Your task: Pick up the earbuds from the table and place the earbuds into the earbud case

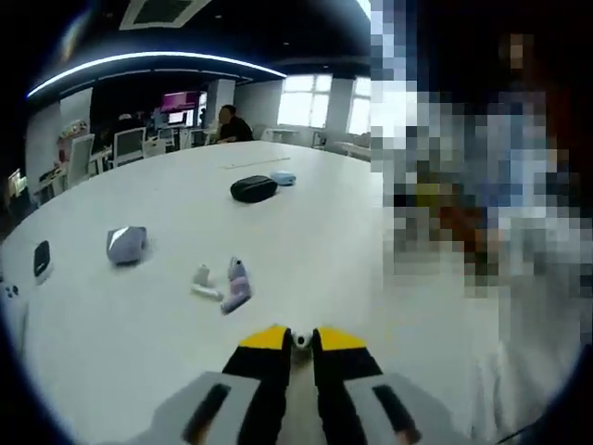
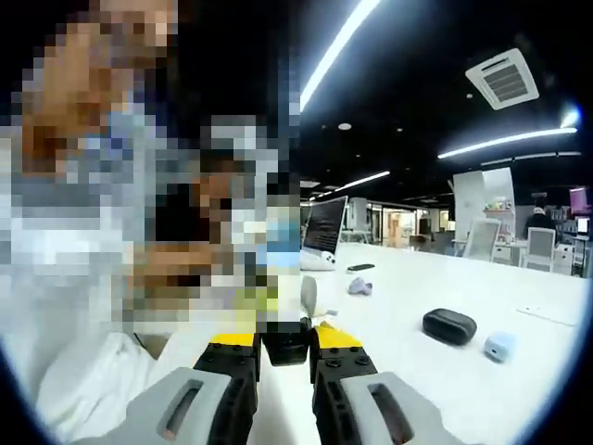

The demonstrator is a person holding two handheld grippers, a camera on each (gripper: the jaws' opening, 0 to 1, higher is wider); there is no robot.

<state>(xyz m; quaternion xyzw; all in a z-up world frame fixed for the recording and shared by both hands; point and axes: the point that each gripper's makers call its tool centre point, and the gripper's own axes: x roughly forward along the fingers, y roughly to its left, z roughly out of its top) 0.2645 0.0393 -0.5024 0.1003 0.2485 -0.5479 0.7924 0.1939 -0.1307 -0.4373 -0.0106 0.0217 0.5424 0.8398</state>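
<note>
In the left gripper view my left gripper [image 1: 301,345] is shut on a small pale round earbud [image 1: 301,340], pinched between the yellow tips above the white table [image 1: 334,241]. In the right gripper view my right gripper [image 2: 285,350] is shut on a small dark earbud case [image 2: 285,341]; a pale rounded flap [image 2: 308,297], seemingly its lid, stands up from it. A white piece [image 1: 204,281] and a lavender piece [image 1: 236,286] lie on the table just beyond the left jaws.
Farther out lie a black oval pouch [image 1: 253,188] [image 2: 449,326] and a light blue case [image 1: 283,178] [image 2: 500,347]. A grey crumpled thing [image 1: 127,244] and a black pad [image 1: 42,260] sit to the left. A monitor [image 2: 324,227] stands on the table. A person sits close by.
</note>
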